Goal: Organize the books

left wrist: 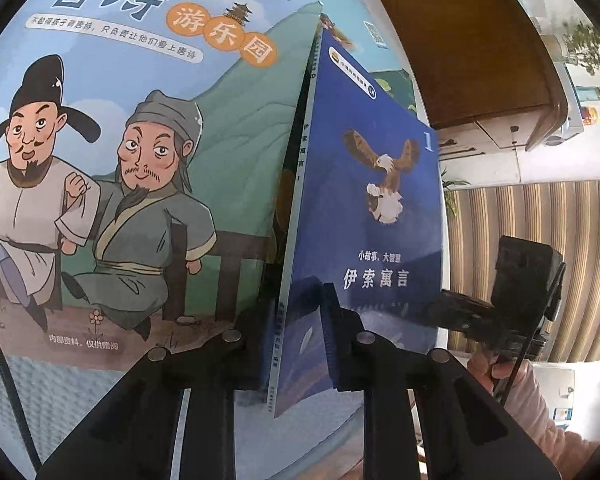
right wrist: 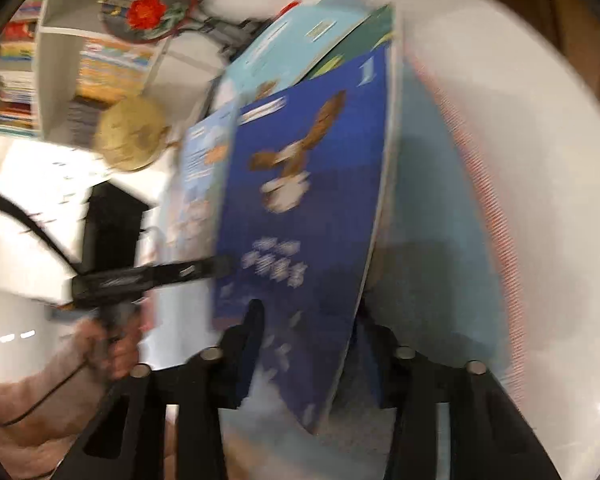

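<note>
Two claws hold a thin blue book upright beside a larger illustrated book.

In the left wrist view, the left claw (left wrist: 298, 344) is closed nearly all the way onto the lower spine edge of the blue book (left wrist: 380, 208), whose cover shows an eagle and a numeral one; its pads press on both faces. The large picture book (left wrist: 120, 160), with two cartoon figures in robes, stands just left of it, and their edges meet near the top. The right claw (left wrist: 460, 312) reaches in from the right toward the blue cover, with a hand (left wrist: 496, 372) on its grip. The right wrist view is blurred: there the right claw (right wrist: 306, 344) is narrowed around the blue book's lower edge, one finger on either side. A white bookshelf (right wrist: 60, 40) stands behind, and the white bench (right wrist: 540, 200) lies to the right.
</note>
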`<act>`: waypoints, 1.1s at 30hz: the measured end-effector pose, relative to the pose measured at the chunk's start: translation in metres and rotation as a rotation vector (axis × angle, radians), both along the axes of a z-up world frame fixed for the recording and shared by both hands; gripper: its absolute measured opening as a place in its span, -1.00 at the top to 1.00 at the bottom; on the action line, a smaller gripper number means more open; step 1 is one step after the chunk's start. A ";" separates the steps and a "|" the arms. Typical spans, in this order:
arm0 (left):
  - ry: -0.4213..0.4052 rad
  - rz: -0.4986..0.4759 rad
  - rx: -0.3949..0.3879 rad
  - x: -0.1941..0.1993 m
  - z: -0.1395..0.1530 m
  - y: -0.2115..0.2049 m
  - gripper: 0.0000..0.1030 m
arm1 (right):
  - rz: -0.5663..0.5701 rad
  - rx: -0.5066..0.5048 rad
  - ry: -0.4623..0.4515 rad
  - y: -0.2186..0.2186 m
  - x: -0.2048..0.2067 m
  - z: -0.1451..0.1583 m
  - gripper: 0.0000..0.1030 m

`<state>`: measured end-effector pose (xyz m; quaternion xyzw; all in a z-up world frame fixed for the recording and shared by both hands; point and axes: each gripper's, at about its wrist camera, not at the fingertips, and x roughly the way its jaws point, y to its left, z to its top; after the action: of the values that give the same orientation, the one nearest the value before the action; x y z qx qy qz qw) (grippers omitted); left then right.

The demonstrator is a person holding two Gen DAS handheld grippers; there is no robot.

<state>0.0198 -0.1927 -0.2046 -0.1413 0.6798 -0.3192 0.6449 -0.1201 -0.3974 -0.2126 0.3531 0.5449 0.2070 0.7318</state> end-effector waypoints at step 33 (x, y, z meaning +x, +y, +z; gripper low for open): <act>-0.223 -0.026 0.043 -0.011 0.080 0.015 0.66 | 0.061 -0.226 -0.209 0.051 -0.007 0.085 0.72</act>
<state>0.0093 -0.1778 -0.1247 -0.0823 0.6124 -0.3267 0.7151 -0.1272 -0.3462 -0.1278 0.2282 0.4960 0.2020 0.8131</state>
